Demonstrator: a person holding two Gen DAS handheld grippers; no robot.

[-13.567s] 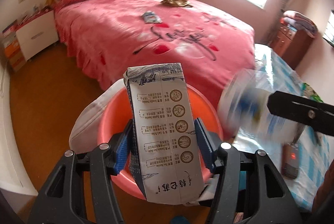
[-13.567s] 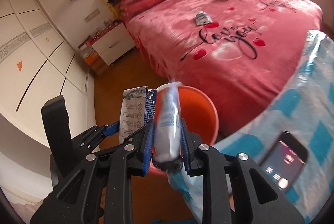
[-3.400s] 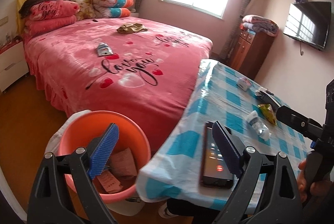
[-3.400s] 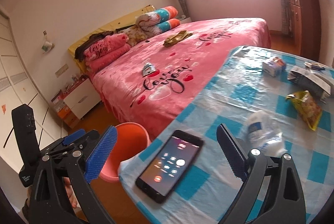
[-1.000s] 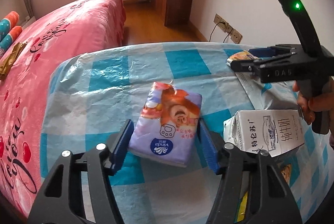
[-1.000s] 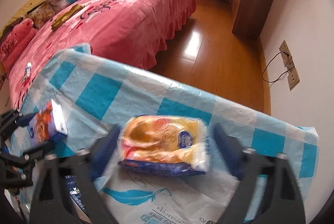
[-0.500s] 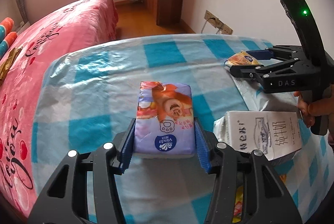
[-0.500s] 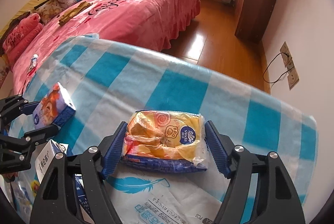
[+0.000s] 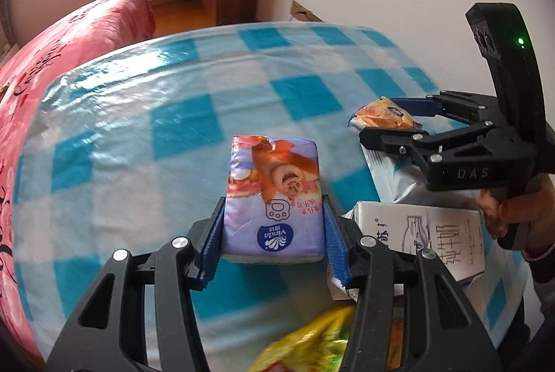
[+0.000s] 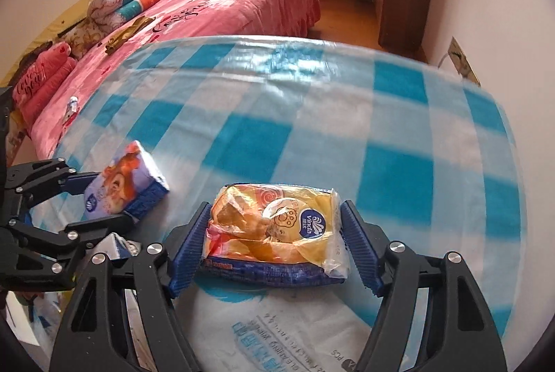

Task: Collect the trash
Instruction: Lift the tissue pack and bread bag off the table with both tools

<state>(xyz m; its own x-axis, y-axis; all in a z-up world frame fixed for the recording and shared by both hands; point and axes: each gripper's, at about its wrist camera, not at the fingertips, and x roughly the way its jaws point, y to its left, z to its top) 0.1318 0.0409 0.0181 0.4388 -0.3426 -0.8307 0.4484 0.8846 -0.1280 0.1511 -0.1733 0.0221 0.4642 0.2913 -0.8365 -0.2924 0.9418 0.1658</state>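
Between left claw (image 9: 274, 242) pads, purple tissue pack (image 9: 274, 195), right claw (image 10: 274, 245) clamping yellow pack (image 10: 274, 229), edges blurred.

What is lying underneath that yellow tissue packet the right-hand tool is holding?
The yellow tissue packet, between the right gripper pads, lies over a white plastic bag with blue print, on the checked tablecloth. Whatever the packet covers directly is hidden.

The purple tissue pack (image 9: 274, 198), printed with an orange cartoon animal, is sitting clamped between blue pads above the blue-checked tablecloth (image 9: 180, 125), while the yellow-orange tissue pack (image 10: 274, 233), crinkled and lying flat, is sitting between blue pads beside a white milk carton (image 9: 437, 240).
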